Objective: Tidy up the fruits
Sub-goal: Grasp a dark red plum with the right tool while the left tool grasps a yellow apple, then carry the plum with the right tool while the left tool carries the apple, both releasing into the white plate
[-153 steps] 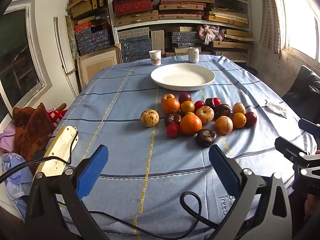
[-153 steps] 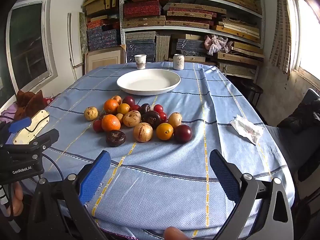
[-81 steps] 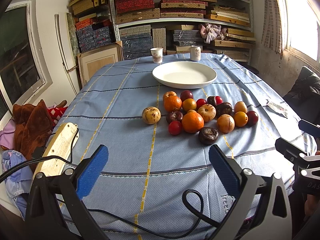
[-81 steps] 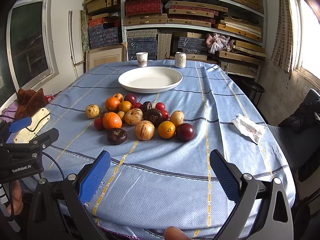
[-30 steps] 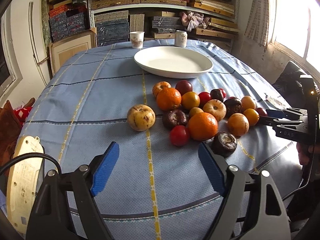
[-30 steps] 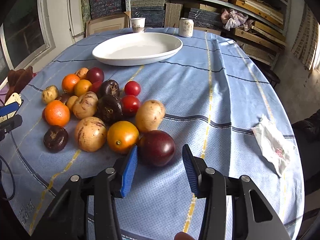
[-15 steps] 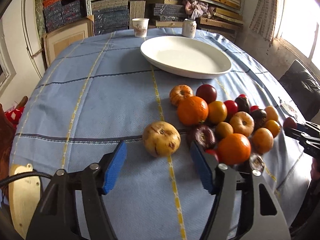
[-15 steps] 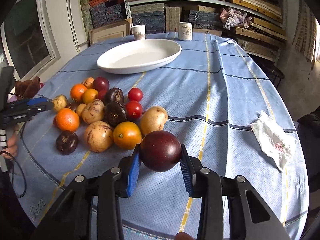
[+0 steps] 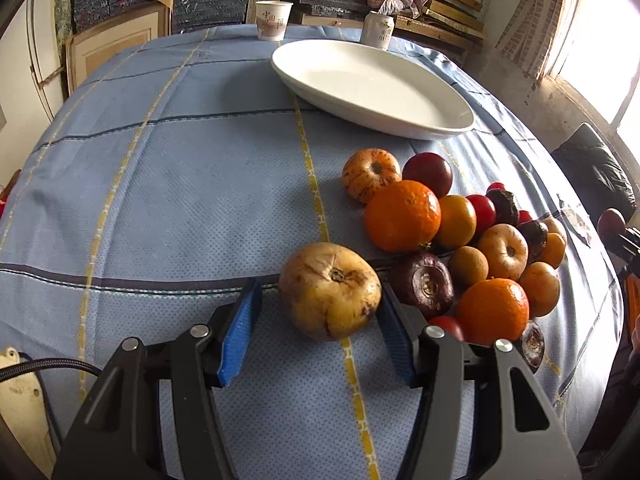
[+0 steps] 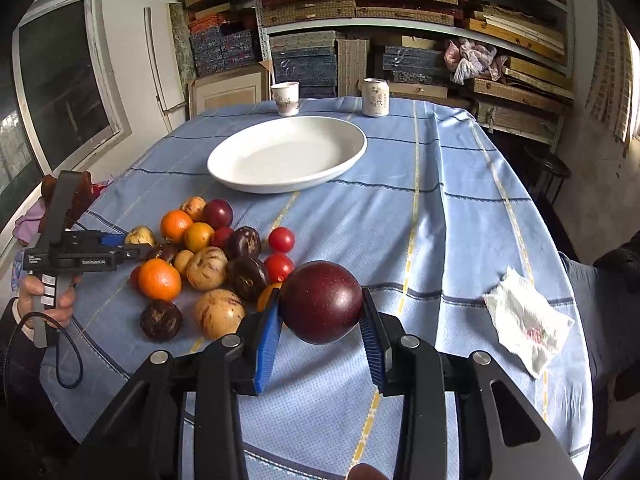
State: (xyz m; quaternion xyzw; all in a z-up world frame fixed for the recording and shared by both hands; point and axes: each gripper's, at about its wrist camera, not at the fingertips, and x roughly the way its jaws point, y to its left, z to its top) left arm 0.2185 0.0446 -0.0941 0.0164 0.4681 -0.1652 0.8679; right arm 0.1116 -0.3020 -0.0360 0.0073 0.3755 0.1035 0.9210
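A pile of fruits (image 9: 460,240) lies on the blue tablecloth in front of an empty white plate (image 9: 372,80). At the pile's left edge sits a yellow-brown fruit (image 9: 330,290). My left gripper (image 9: 318,312) straddles it with its jaws closing; the right pad is at its skin and a gap shows at the left pad. In the right wrist view my right gripper (image 10: 320,300) is shut on a dark red round fruit (image 10: 321,308), held above the cloth to the right of the pile (image 10: 208,256). The plate (image 10: 286,156) lies beyond it.
A paper cup (image 10: 285,98) and a can (image 10: 375,97) stand behind the plate. A crumpled tissue (image 10: 528,320) lies at the right of the table. A person's hand (image 10: 44,296) holds the left gripper's handle. Stacked shelves fill the back wall.
My left gripper moved forward and down to the yellow-brown fruit and its jaws narrowed around it. My right gripper shut on the dark red fruit and lifted it off the cloth.
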